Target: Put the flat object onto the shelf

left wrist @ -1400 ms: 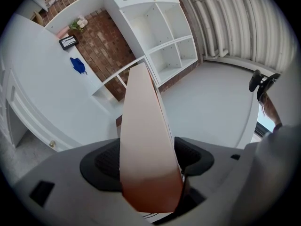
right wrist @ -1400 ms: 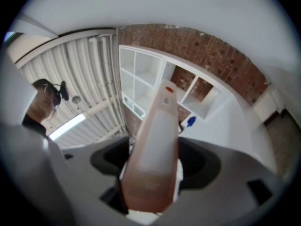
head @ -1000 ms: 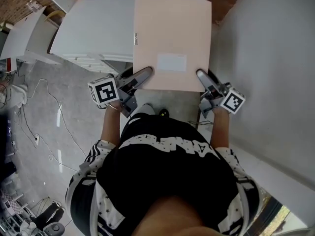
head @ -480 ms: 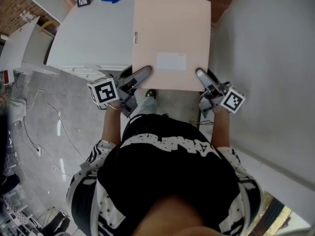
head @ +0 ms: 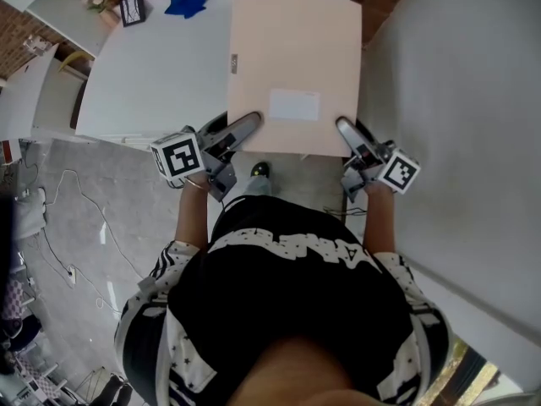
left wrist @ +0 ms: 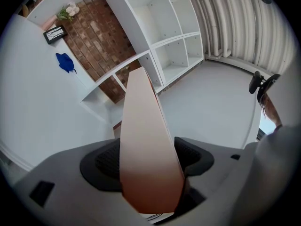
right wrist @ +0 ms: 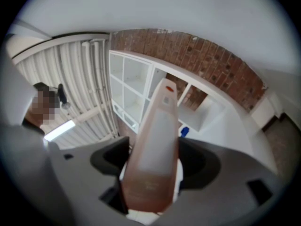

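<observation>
Carry step: left gripper (head: 243,131) and right gripper (head: 349,135) jaws both clamped on flat object (head: 296,66), its length extending beyond them; next, advance to shelf (left wrist: 175,37) ahead and slide it in.

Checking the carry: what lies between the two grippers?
The pink flat object spans that gap, near edge clamped by the left gripper and right gripper; head view shows it.

A white table (head: 152,74) spreads ahead and to the left of the left gripper (head: 243,130), with a blue thing (head: 188,4) and a small dark frame (head: 132,9) lying near its far edge. Beyond that gripper's tips a white shelf unit (left wrist: 175,41) of open compartments stands against a brick wall (left wrist: 101,51). Left of the gripper and lower down, the grey floor (head: 118,201) carries loose cables (head: 59,214).
</observation>
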